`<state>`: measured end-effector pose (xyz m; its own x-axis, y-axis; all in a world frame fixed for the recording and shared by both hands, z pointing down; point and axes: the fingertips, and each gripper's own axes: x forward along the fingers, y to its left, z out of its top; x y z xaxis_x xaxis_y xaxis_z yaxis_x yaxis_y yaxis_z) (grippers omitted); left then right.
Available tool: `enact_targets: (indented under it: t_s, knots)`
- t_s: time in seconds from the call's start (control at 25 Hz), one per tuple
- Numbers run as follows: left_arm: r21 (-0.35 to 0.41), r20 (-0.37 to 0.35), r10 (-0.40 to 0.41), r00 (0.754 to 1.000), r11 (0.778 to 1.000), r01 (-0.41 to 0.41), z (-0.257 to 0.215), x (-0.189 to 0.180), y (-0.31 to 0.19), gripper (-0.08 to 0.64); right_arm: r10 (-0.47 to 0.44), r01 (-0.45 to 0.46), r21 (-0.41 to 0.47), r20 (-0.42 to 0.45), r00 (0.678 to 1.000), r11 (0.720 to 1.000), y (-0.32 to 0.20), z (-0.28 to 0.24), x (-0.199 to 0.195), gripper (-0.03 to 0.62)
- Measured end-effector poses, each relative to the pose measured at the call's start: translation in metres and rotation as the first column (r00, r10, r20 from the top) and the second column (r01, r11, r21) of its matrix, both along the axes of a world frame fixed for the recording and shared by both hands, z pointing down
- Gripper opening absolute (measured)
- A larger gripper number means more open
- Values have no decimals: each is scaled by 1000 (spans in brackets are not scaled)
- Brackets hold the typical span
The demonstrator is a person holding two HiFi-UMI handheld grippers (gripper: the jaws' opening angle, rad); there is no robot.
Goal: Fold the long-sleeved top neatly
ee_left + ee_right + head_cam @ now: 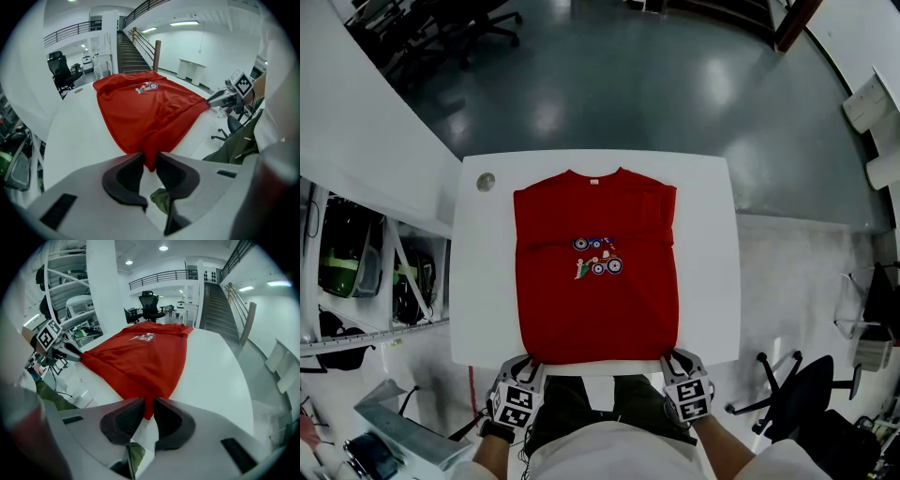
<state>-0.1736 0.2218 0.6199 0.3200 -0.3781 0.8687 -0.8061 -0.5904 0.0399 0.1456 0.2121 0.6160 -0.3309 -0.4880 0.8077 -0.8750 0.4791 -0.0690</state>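
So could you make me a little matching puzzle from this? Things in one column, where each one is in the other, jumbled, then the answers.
1 red top
2 left tool
3 right tool
4 small round disc

A on the far left corner of the white table
B clamped on the top's near right corner
C spread flat, collar at the far side
D clamped on the top's near left corner

Pairs: 1-C, 2-D, 3-B, 4-A

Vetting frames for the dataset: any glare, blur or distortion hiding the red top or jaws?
Head view: fisheye bows the white table, light glare on the floor only, red top sharp. Left gripper view: heavy fisheye, black corners, near jaws slightly soft, top clear. Right gripper view: same.
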Motion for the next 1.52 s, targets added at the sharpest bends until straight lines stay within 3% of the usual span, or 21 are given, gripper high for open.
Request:
enact_targets:
  t_s: [0.12, 0.44, 0.88, 1.04, 1.2, 1.52]
  knots:
    - [20, 10, 11, 1000, 1000, -11, 0, 1, -3, 29, 6, -6, -4, 0, 1000, 1000, 1, 1, 0, 57]
    - [9, -30, -3, 1000, 1000, 4, 1, -12, 10, 23, 9, -9, -25, 21, 1000, 1000, 16, -3, 7, 26]
    - [-53, -69, 19, 997, 998, -22, -10, -21, 63, 23, 14, -4, -101, 97, 995, 995, 61, -26, 4, 23]
    - [-62, -97, -2, 995, 998, -4, -17, -22, 74, 23, 19, -8, -87, 123, 992, 996, 70, -41, 5, 23]
    - [-28, -124, -17, 992, 1000, 14, -32, -22, 57, 23, 36, -30, -40, 140, 990, 999, 54, -61, 6, 23]
    - [120, -195, -35, 980, 991, 59, -94, -16, -15, 23, 93, -105, 52, 201, 975, 993, 7, -99, 7, 21]
